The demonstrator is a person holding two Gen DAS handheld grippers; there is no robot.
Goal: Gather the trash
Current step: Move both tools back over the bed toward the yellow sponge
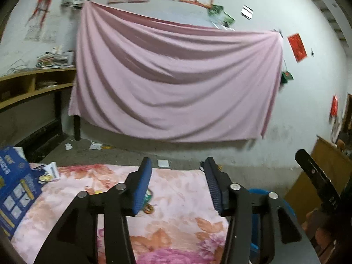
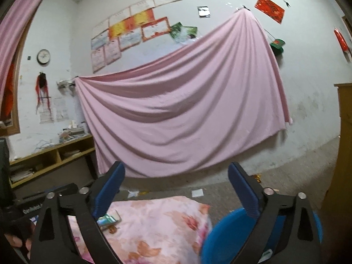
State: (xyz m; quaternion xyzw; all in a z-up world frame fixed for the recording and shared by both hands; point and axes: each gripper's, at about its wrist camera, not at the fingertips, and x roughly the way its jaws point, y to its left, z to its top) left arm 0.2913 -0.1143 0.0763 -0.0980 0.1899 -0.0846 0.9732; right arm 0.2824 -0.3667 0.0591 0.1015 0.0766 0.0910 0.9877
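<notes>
A: Left gripper [image 1: 178, 183], low centre of its own view — black linkage, blue-padded fingers [image 1: 143, 184] spread apart, gripping nothing.

B: Same for the right gripper [image 2: 176, 191]: blue pads wide apart, nothing between. Raised above the floral pink-and-orange cloth-covered table [image 2: 158, 226] at bottom centre.

A: Trash on that cloth: a small crumpled shiny green-and-silver wrapper [image 2: 109, 219], lower left of the right wrist view, just beside the left-hand finger. Touching the finger or not — cannot tell. A small round orange-brown scrap [image 2: 112, 229] just below it.

B: Seen in the left wrist view too, the wrapper half hidden behind the left-hand pad, near lower centre. Large flattened blue printed cardboard box [image 1: 15, 189] at far left edge of the cloth.

A: Round blue plastic bin [image 2: 222, 237], lower right of the right wrist view, just beside the table's right edge.

B: More litter on the grey concrete floor beyond the table: white paper scraps [image 1: 163, 163] at mid-frame, a few more [image 1: 95, 145] further left.

A: Behind, filling the middle of both views: large draped pink sheet [image 1: 176, 81] hung on the white wall. Wooden shelf [image 1: 33, 83] with stacked papers at left.
</notes>
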